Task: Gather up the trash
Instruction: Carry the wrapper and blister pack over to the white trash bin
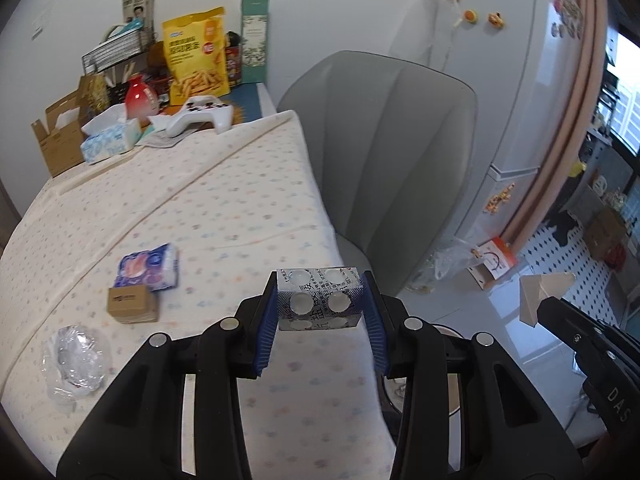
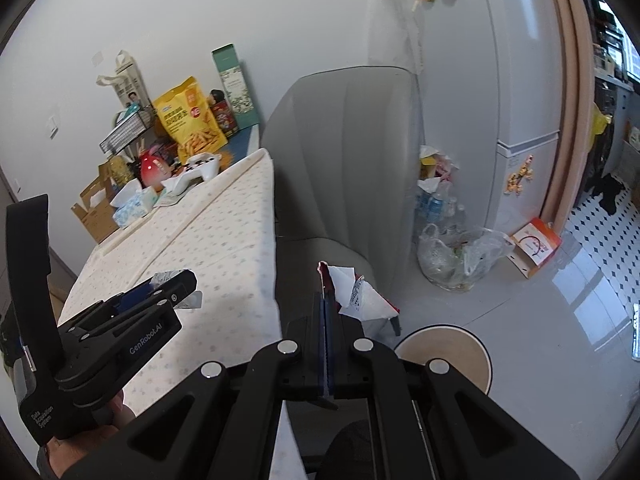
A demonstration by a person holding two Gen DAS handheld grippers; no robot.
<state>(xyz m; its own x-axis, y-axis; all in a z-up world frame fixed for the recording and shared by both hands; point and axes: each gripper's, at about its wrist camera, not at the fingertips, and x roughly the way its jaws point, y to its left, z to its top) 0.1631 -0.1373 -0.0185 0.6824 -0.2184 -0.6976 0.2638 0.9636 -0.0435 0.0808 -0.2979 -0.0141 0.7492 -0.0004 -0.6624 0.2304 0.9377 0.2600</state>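
My left gripper (image 1: 322,300) is shut on a silver pill blister pack (image 1: 320,298) and holds it above the table's right edge. It also shows in the right wrist view (image 2: 176,286). My right gripper (image 2: 328,304) is shut on a torn white and red paper wrapper (image 2: 360,298), held over the floor beside the grey chair (image 2: 348,168). In the left wrist view that wrapper (image 1: 540,290) looks tan. On the table lie a crumpled clear plastic wrap (image 1: 76,356), a small brown box (image 1: 130,303) and a blue tissue pack (image 1: 150,266).
The table (image 1: 200,200) has a dotted white cloth. At its far end stand a yellow snack bag (image 1: 196,52), a white game controller (image 1: 200,114), a tissue box (image 1: 110,140) and a cardboard box (image 1: 56,136). A clear bag of trash (image 2: 456,256) sits on the floor by the fridge (image 2: 520,80).
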